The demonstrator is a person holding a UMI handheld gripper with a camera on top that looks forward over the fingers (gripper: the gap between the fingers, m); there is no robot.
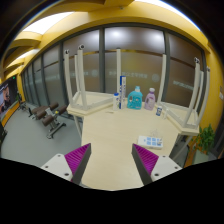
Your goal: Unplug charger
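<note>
Claw (111, 160) released, empty, above counter (115, 130). Small charger-like item (151, 141) near right edge: likely light, rigid; grasp its body.

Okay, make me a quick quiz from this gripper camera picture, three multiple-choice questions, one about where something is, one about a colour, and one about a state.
1. Where does the teal plastic bottle stand?
A. at the far end of the pale wooden table, beside the pink-topped bottle
B. between the gripper's fingers
C. on the floor

2. What colour are the pads on the fingers of the gripper?
A. green
B. magenta
C. white

3. What state is the gripper in?
A. shut on the teal bottle
B. shut on a cable
C. open, with nothing between the fingers

Answers:
1 A, the bottle sits far beyond the fingers by the glass wall.
2 B, both inner faces show magenta.
3 C, bare tabletop shows in the wide gap between the fingers.
</note>
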